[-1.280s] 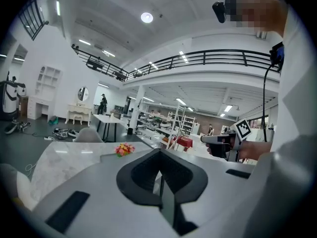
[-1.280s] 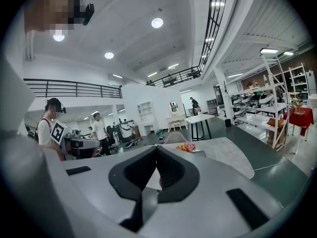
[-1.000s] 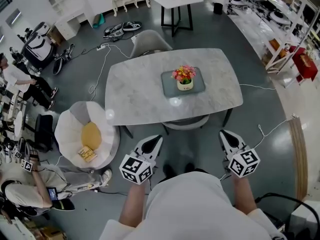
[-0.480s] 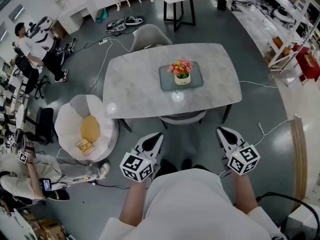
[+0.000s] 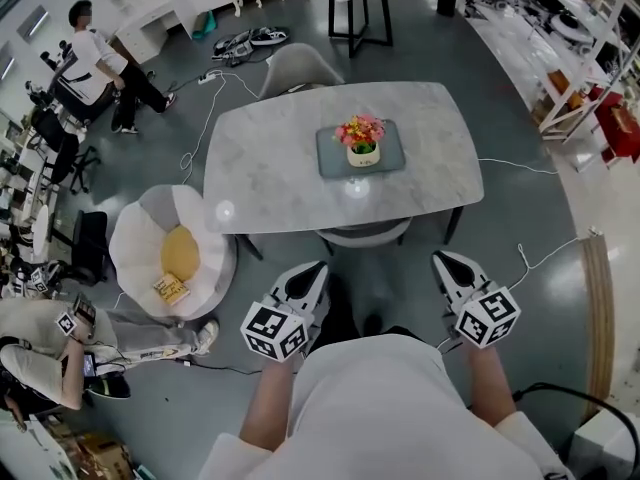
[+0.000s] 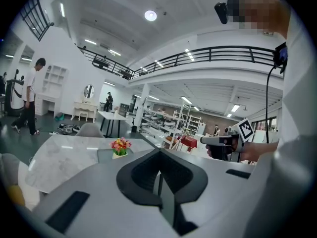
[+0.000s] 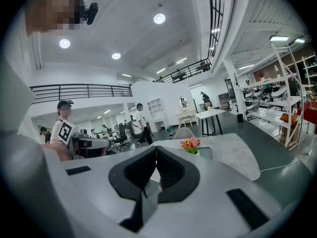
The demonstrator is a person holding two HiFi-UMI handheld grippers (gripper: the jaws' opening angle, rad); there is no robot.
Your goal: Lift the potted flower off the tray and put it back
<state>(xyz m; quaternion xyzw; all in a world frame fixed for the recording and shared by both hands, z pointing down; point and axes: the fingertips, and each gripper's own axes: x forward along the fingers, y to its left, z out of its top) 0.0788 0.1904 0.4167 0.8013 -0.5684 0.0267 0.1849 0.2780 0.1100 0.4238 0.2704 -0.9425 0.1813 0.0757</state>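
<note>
A: Where is the potted flower (image 5: 362,138) located?
B: On the tray (image 5: 335,160), centred on the counter (image 5: 260,178) — well apart from both tools.
A: Tool state?
B: Left tool (image 5: 306,276) and right tool (image 5: 448,265) are closed and empty — jaws are to be opened before the pot is approached.

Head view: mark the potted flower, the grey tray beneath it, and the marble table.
pink-and-orange potted flower in a cream pot (image 5: 361,134), head view, on the blooms.
grey square tray (image 5: 333,158), head view, on its bare left part.
grey marble-top table (image 5: 270,168), head view, on bare tabletop.
</note>
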